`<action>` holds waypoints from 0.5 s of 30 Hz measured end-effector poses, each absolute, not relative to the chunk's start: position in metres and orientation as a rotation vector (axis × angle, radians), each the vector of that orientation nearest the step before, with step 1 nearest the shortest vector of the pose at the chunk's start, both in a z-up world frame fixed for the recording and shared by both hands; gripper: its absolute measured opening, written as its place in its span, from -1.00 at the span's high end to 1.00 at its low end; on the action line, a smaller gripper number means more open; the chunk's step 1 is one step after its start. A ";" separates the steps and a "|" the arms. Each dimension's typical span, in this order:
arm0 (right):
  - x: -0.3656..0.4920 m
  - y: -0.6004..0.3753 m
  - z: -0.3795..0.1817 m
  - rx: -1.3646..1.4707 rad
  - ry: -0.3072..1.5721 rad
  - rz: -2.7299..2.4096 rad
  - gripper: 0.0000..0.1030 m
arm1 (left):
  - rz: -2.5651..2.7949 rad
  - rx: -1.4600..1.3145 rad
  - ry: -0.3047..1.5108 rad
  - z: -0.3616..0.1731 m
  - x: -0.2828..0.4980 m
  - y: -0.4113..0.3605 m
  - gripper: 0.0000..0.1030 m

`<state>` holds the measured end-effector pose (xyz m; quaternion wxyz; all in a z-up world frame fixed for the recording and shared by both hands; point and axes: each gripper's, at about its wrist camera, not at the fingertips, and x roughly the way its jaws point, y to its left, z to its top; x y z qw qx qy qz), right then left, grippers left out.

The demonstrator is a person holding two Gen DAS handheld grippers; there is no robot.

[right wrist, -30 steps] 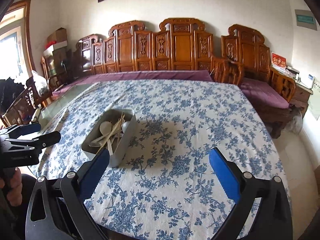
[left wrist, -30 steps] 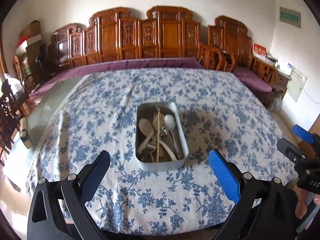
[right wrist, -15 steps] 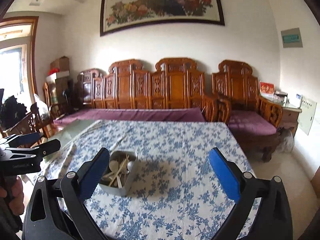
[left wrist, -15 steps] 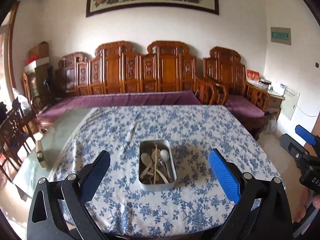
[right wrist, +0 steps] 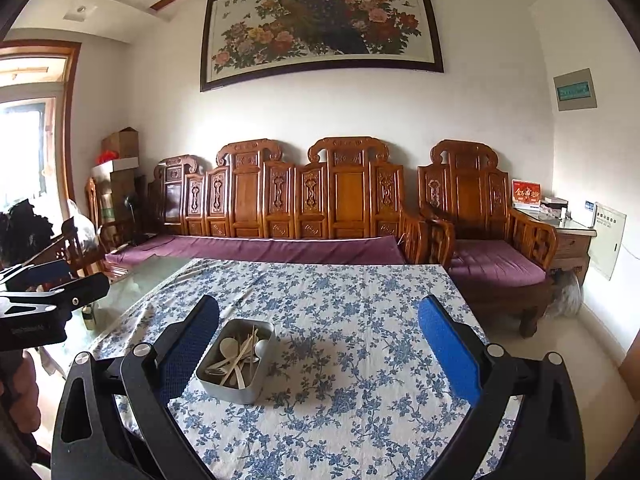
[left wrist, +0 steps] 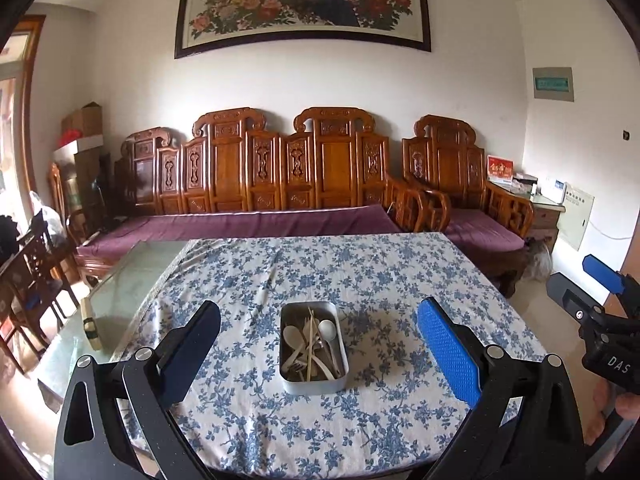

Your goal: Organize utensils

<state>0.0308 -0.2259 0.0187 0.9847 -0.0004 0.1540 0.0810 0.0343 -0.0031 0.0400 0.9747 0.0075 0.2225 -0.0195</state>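
- Left gripper [left wrist: 318, 338] held wide apart and empty, low in the frame, above the near table edge.
- Right gripper [right wrist: 318, 338] likewise spread wide, gripping nothing, at lower frame.
- Carved wooden bench [left wrist: 280, 176] and framed painting [left wrist: 304, 4] behind; nothing between fingers and tray.
- Metal tray [left wrist: 313, 384] at lower centre on the floral tablecloth [left wrist: 380, 280], filled with pale spoons, a fork and chopsticks [left wrist: 309, 344] lying jumbled.

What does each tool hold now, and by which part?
Nothing. The left tool and right tool are both open and empty; the utensils lie in the metal tin.
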 end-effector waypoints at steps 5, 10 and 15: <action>0.033 -0.225 0.019 0.002 0.314 0.163 -0.95 | -0.042 0.013 0.453 0.038 0.033 -0.003 -0.85; 0.034 -0.225 0.017 0.001 0.315 0.165 -0.95 | -0.042 0.009 0.453 0.037 0.032 -0.003 -0.85; 0.035 -0.225 0.017 0.000 0.316 0.163 -0.95 | -0.045 0.006 0.455 0.037 0.032 -0.003 -0.85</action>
